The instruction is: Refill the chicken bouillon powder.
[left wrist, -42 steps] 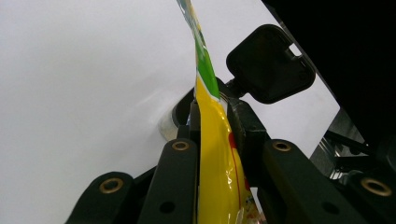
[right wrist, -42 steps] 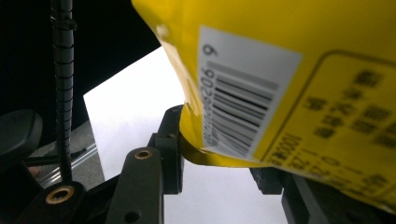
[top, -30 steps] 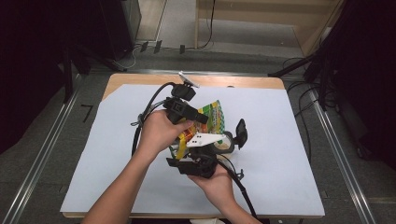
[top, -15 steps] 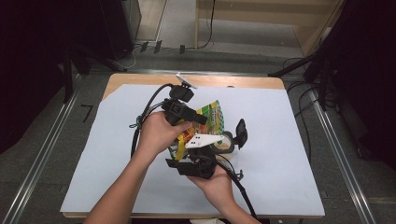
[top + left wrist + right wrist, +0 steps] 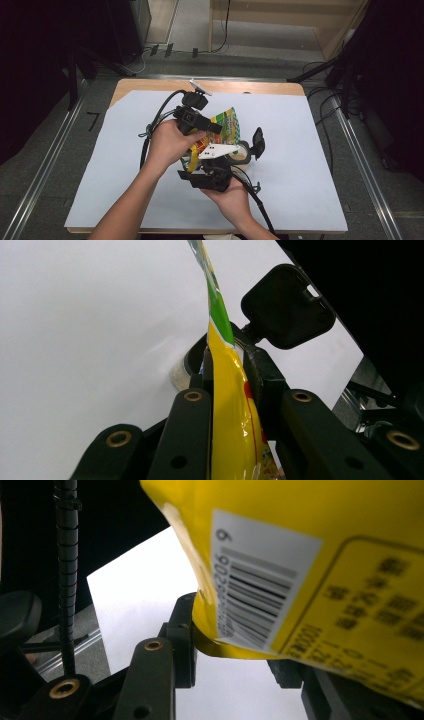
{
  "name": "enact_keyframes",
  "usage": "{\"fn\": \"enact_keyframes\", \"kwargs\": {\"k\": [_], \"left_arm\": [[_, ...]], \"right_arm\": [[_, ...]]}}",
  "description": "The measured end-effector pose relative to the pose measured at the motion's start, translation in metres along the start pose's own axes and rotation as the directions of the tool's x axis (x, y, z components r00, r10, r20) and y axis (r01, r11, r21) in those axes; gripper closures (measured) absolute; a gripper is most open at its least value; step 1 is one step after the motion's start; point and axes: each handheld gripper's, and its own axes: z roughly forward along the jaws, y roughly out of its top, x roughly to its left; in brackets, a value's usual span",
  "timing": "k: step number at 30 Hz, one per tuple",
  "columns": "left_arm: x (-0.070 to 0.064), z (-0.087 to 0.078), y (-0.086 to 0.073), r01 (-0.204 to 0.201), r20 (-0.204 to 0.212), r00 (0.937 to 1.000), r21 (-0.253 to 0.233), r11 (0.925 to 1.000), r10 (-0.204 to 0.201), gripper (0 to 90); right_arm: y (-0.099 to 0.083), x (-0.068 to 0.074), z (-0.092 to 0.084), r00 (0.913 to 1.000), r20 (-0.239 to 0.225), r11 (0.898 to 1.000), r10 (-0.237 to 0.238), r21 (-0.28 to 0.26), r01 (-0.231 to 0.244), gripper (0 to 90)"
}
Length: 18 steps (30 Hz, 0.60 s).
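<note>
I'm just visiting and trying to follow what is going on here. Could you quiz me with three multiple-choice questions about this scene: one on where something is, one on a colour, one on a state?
1. Where is the snack bag?
A. Flat on the floor
B. Lifted over the white sheet, between the two grippers
C. Inside a box

2. What is the bag's main colour?
A. Yellow
B. Blue
C. Grey

3. How does the left gripper stand?
A. Wide open, nothing in it
B. Lying unused on the table
C. Jaws shut on the bag's edge

Answers:
1 B, the high view shows it raised between both hands.
2 A, both gripper views show yellow film, with a green strip at the top.
3 C, the left gripper view shows the bag pinched between the jaws.
</note>
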Motion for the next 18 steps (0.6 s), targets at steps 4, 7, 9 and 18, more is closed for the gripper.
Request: {"fn": "enact_keyframes", "kwargs": {"k": [4, 7, 9, 18], "left_arm": [[-0.0008, -0.0004, -0.0002, -0.001, 0.0, 1.0, 0.0, 1.0, 0.001, 81.0], [-0.002, -0.0006, 0.0004, -0.009, -0.009, 0.9999, 0.006, 0.9999, 0.009, 81.1], [-0.0026, -0.0005, 0.001, -0.006, -0.011, 0.9999, 0.008, 1.0, 0.006, 81.1], [-0.0034, -0.0005, 0.0015, -0.005, -0.013, 0.9999, 0.01, 0.9999, 0.005, 81.0]], "right_arm": [[0.0, 0.0005, -0.0002, 1.0, -0.001, 1.0, -0.004, -0.001, 0.004, 62.4], [0.0001, 0.0003, -0.0006, 1.0, 0.001, 1.0, -0.004, 0.0, 0.004, 62.4], [0.0002, 0.0004, -0.0007, 1.0, 0.0, 1.0, -0.004, -0.002, 0.004, 62.4], [0.0004, 0.0008, -0.0017, 1.0, -0.003, 1.0, -0.003, -0.004, 0.003, 62.4]]}}
